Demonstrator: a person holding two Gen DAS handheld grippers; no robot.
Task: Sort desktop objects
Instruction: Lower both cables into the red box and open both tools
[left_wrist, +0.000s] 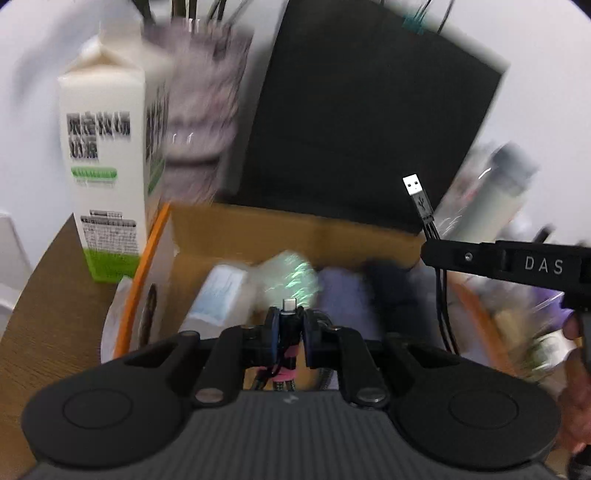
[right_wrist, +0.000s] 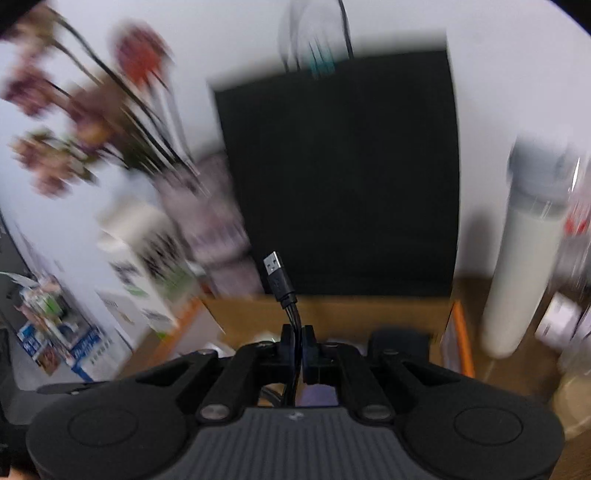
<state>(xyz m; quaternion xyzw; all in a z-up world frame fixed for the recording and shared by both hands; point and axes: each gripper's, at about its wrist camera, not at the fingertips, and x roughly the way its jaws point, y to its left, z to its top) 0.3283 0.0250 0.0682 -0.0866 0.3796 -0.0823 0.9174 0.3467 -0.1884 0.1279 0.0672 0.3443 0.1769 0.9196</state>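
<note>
A black multi-plug charging cable is held at both ends. My left gripper (left_wrist: 289, 321) is shut on its small-connector end (left_wrist: 289, 305), whose plug tip pokes up between the pads, with a pink band lower down. My right gripper (right_wrist: 296, 338) is shut on the cable just below the USB-A plug (right_wrist: 275, 271), which sticks up above the fingers. In the left wrist view the right gripper (left_wrist: 430, 248) comes in from the right with that USB-A plug (left_wrist: 414, 186) above it and the cable hanging below. Both hover over an open cardboard box (left_wrist: 258, 230) holding several blurred items.
A white and green milk carton (left_wrist: 105, 177) stands left of the box on the wooden desk (left_wrist: 44, 317). A black paper bag (right_wrist: 340, 177) stands behind the box. A white bottle with a grey cap (right_wrist: 524, 251) stands to the right. Dried flowers (right_wrist: 74, 110) rise at the back left.
</note>
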